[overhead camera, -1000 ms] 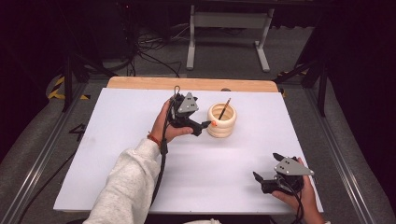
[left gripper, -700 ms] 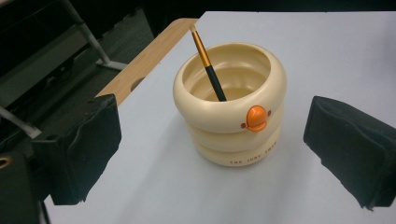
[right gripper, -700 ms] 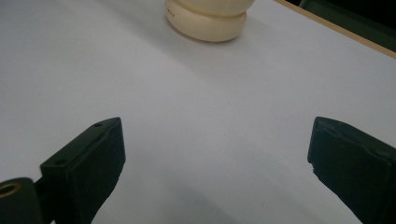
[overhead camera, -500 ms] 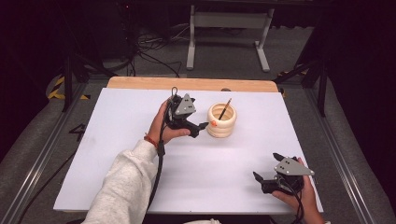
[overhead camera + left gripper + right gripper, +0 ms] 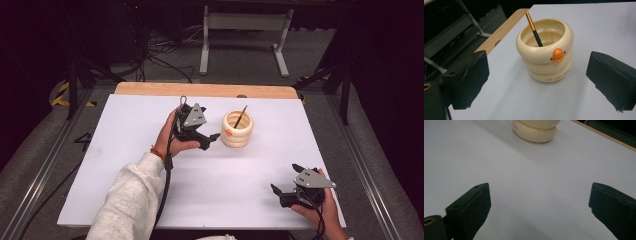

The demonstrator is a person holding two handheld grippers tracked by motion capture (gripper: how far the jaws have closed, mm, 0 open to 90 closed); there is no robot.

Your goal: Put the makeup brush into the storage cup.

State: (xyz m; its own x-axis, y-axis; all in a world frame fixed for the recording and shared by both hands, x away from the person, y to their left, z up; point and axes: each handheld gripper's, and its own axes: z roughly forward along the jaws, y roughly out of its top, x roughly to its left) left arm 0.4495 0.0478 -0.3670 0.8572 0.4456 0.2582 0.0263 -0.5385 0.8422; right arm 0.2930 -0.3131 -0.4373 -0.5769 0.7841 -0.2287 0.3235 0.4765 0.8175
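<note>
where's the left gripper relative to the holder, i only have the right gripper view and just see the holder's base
Observer: In the high view the left gripper sits just left of the cream pen holder, jaws pointing at it and apart from it.
Operator: is it open
Observer: Yes. In the left gripper view its jaws stand wide apart with the holder between and beyond them, nothing gripped.
Operator: anything inside the holder
Observer: One brush with a black and gold handle leans against the inner wall, its end sticking above the rim.
Operator: any marking on it
Observer: An orange beak-like knob sits on the top ring, facing the left gripper.
</note>
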